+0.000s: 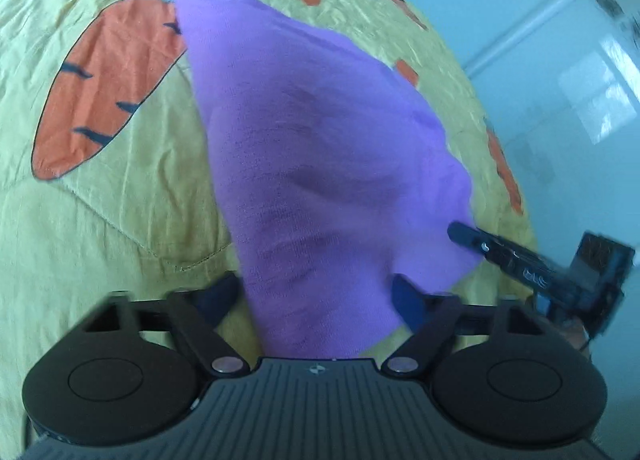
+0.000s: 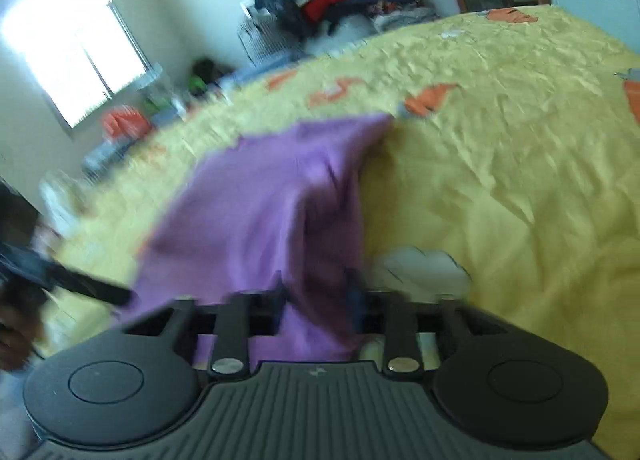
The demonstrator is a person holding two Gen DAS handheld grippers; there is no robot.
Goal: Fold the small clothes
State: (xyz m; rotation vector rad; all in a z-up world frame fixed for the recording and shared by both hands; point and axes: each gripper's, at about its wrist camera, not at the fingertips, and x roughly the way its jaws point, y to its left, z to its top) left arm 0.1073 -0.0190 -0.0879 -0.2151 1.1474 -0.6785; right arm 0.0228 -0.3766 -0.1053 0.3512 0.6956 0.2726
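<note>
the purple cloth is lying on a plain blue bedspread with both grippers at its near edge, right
Not quite: the bedspread is yellow with orange carrots, not plain blue. The left wrist view shows it clearly. The rest holds: the purple cloth lies on it, with the left gripper and the right gripper both at its near edge.

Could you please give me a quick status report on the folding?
Right gripper shut on purple garment. Left gripper astride its near edge, not clamped. Garment partly lifted off yellow carrot-print bedspread. Nothing in the way.
</note>
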